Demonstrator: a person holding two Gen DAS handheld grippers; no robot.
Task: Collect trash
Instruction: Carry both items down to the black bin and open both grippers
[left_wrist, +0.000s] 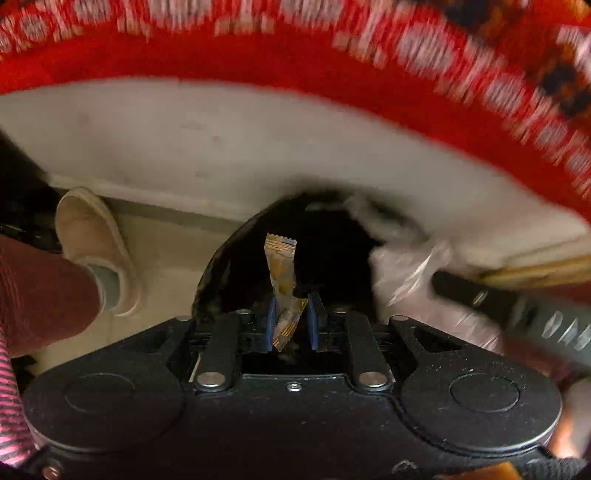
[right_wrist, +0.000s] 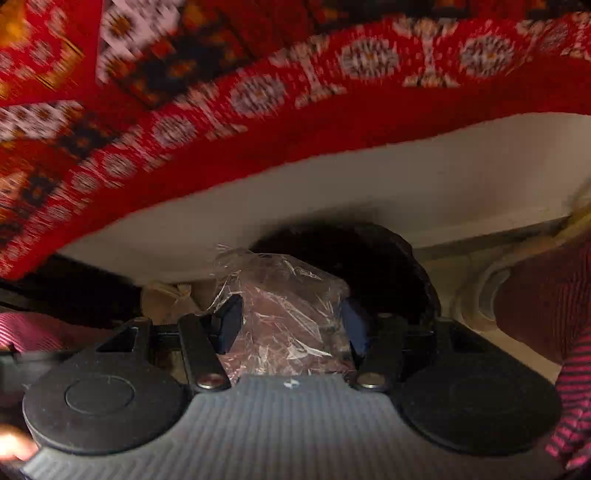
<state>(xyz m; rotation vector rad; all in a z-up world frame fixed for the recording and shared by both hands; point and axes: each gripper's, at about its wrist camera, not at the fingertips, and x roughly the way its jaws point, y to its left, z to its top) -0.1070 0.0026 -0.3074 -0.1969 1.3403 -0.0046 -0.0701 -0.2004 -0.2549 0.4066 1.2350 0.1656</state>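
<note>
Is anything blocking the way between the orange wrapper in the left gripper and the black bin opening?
Nothing visible does. The left gripper holds the orange wrapper directly in front of the black bin. The clear plastic wrap, held by the right gripper, sits off to the side, not across the path.

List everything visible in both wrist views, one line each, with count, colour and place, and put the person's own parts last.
candy wrapper: one, gold-orange, pinched in the left gripper, over the bin opening.
clear plastic wrap: one, transparent and crumpled, between the right gripper's fingers.
black bin: one, dark, right in front of both grippers.
rug: one, red with white and dark patterns, far side of the floor.
floor: pale white, between rug and bin.
left gripper: one, black with blue pads.
right gripper: one, black with blue pads.
shoe: one, beige, left of the bin.
trouser leg: dark red, above the shoe.
</note>
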